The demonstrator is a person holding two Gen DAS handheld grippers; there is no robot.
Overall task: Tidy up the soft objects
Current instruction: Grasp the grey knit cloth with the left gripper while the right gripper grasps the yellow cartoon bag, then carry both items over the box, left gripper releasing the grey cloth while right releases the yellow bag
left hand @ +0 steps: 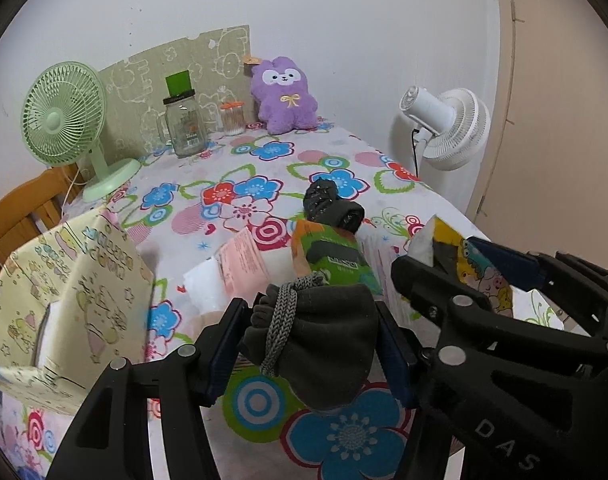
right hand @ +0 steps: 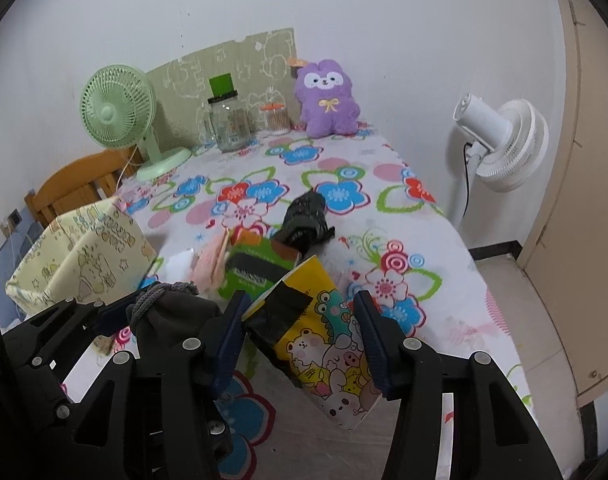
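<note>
My left gripper [left hand: 308,344] is shut on a dark grey drawstring pouch [left hand: 324,344], held above the flowered tablecloth [left hand: 239,184]; the pouch also shows in the right wrist view [right hand: 171,320]. My right gripper [right hand: 299,340] is shut on a yellow cartoon tissue pack [right hand: 324,336], seen in the left wrist view [left hand: 476,268] too. A green tissue pack [left hand: 332,256], a white-and-pink pack [left hand: 239,268] and a black rolled cloth [left hand: 328,204] lie on the table ahead. A purple plush toy [left hand: 283,96] sits at the far edge.
A pale yellow fabric storage box [left hand: 63,300] stands at the left. A green desk fan [left hand: 63,120], a glass jar [left hand: 183,128] and a small orange-lidded jar [left hand: 231,118] stand at the back. A white floor fan [left hand: 452,128] is right of the table.
</note>
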